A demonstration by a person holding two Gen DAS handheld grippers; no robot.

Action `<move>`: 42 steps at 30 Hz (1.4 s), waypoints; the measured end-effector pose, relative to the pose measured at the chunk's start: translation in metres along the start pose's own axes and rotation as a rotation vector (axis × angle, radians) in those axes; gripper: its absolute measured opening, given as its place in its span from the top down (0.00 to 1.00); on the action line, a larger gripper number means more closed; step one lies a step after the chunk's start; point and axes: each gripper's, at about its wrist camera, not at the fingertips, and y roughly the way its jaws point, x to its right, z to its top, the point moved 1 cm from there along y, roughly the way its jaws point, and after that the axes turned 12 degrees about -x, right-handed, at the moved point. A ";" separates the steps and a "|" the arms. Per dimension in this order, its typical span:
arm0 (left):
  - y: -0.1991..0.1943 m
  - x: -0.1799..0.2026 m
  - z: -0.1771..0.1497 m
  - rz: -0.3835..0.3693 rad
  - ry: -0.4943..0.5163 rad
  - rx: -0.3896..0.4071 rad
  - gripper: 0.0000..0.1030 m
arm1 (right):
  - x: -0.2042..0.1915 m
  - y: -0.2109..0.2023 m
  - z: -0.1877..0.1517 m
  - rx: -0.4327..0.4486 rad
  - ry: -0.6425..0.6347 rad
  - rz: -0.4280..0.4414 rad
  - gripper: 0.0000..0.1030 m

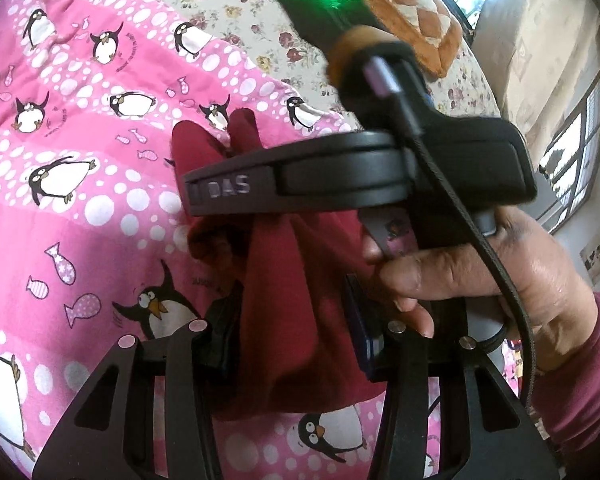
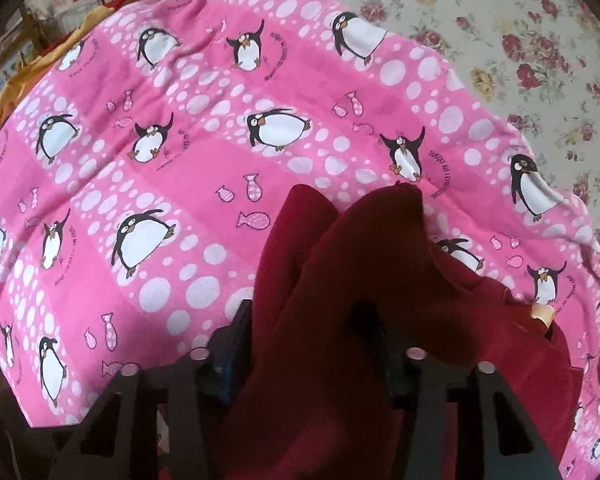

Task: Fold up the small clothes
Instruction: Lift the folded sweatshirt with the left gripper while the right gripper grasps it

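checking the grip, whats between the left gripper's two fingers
In the left wrist view, a bunched fold of the dark red garment fills the gap between the left gripper fingers.

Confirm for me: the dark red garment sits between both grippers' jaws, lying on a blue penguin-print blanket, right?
Not quite. The blanket is pink, not blue, as the right wrist view shows plainly. The rest holds: the dark red garment runs between the jaws of both grippers and lies on that penguin-print blanket.
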 end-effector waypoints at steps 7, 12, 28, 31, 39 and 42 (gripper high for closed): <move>0.002 -0.001 0.000 0.011 -0.007 -0.010 0.57 | 0.006 -0.001 -0.007 0.029 0.020 0.033 0.57; 0.003 -0.005 -0.001 0.009 -0.027 -0.020 0.57 | 0.006 0.001 -0.007 0.033 0.028 0.048 0.57; 0.008 -0.009 -0.009 0.005 -0.037 -0.042 0.58 | 0.016 -0.010 -0.021 0.092 0.088 0.130 0.68; 0.001 0.004 -0.011 0.036 -0.001 -0.041 0.75 | 0.027 -0.020 -0.031 0.121 0.109 0.190 0.75; -0.014 0.066 -0.003 0.027 0.113 -0.057 0.81 | 0.071 -0.063 -0.074 0.230 0.171 0.296 0.77; -0.006 0.103 0.008 0.006 0.178 -0.079 0.83 | 0.101 -0.085 -0.097 0.290 0.218 0.328 0.77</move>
